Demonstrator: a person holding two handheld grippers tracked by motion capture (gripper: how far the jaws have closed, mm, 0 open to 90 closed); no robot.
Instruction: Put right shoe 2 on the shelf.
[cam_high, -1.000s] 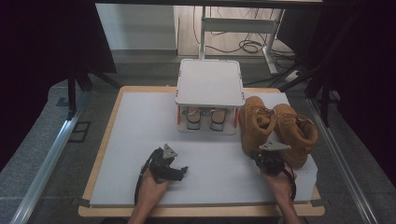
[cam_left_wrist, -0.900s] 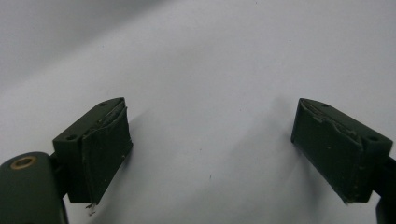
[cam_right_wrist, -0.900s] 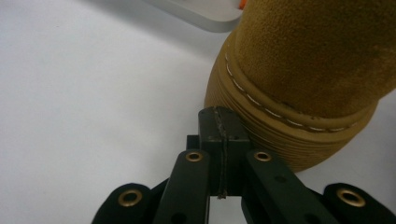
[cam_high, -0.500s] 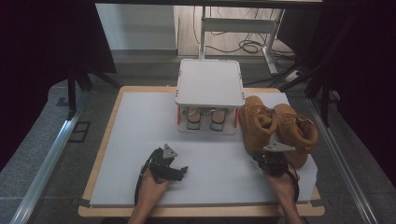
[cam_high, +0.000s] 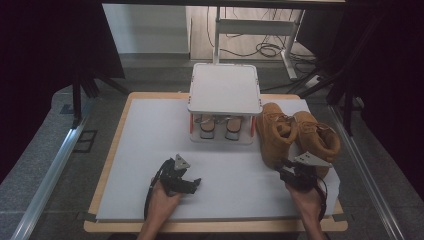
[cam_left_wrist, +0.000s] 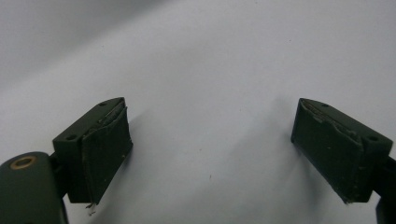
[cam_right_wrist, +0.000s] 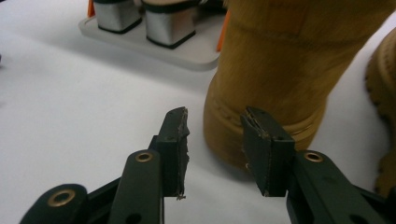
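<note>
Tan boots stand on the white table (cam_high: 150, 145), near its right edge. The right gripper (cam_right_wrist: 215, 140) sits just behind the heel of the left boot (cam_high: 274, 135), jaws a little apart, holding nothing. The left gripper (cam_left_wrist: 210, 140) rests wide open, holding nothing.

desk (cam_high: 150, 130): white top, wooden rim | beyond desk: white frame legs (cam_high: 260, 27), cables (cam_high: 260, 49) on floor | either side: dark curtains (cam_high: 50, 45)

The high view looks forward and down over the whole bench (cam_high: 150, 150); the left gripper view faces bare bench surface close up; the right gripper view sits low, sharing the near tan boot (cam_right_wrist: 289, 70) and shoe rack (cam_right_wrist: 187, 53)
</note>
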